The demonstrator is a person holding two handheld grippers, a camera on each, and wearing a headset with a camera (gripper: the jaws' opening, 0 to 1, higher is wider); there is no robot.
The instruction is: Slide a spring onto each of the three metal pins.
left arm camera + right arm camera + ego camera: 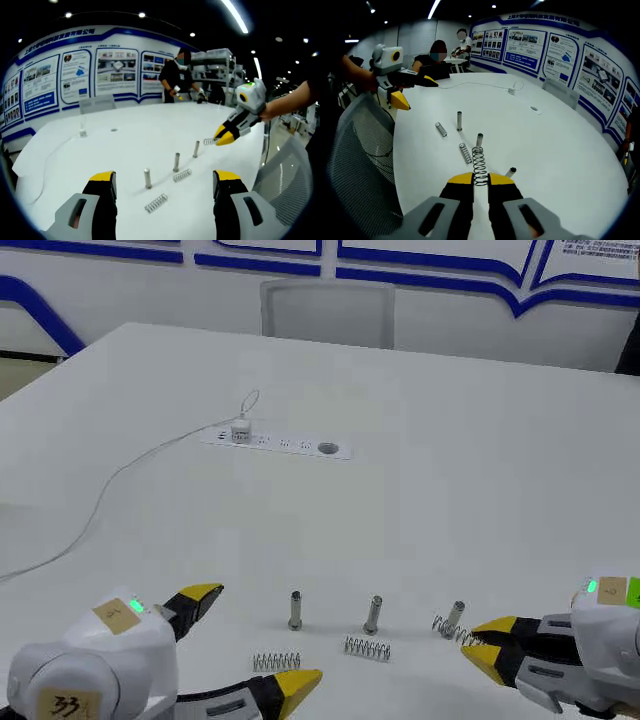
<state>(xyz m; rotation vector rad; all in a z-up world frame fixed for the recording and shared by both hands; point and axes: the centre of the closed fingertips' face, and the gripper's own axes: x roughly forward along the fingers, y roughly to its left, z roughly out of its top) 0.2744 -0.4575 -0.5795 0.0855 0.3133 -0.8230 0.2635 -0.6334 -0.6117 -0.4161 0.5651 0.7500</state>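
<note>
Head view: one white surface (450,500) carries three metal pins standing upright in a row; left pin (295,609), middle pin (373,614), right pin (455,618); all three are bare. Springs, three counted: first spring (276,662) and second spring (367,647) lie flat on the surface just in front of the left and middle pins; third spring (445,626) is pinched between the closed yellow-tipped jaws of the right hand-held gripper (487,638), its free end just beside the right pin; whether it touches the pin cannot be told. Left hand-held gripper (250,638), lower left: jaws spread wide, holding nothing; the first spring lies on the surface in the gap between them, untouched. Farther back: one power strip (275,442) with one white cable (100,505) trailing left; one chair (328,310) at the far edge. Right gripper view: the third spring projects straight forward from the clamped jaws, the nearest pin just to its right; two people sit at a far table.
</note>
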